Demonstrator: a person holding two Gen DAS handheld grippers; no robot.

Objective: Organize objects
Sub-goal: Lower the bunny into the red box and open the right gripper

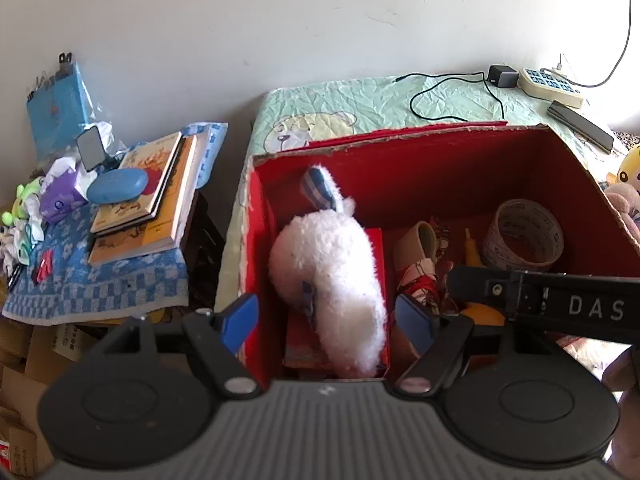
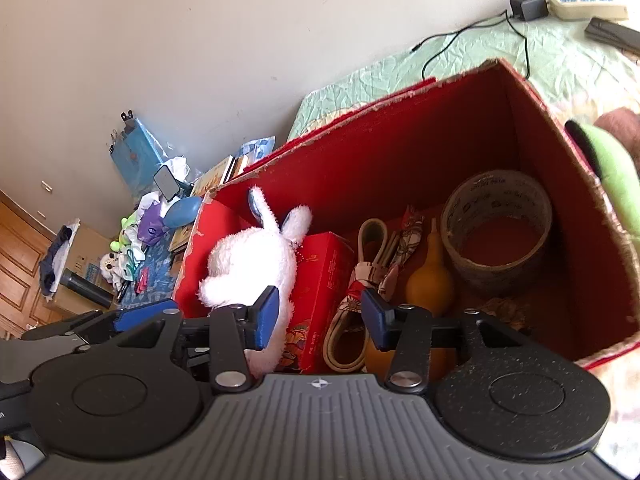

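Several things — plush rabbit, tape roll — already sit mid-frame in my red box; both grippers spread, empty; clutter upper left remains.

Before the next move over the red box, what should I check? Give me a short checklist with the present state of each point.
1. Left gripper open: ok, the jaws stand wide apart.
2. Right gripper open: ok, nothing held between the fingers.
3. White plush toy inside the red box: ok, it lies on a smaller red carton.
4. Free room in the box: ok, bare floor shows beside the tape roll.
5. Grippers apart from each other: cannot tell, they are close.
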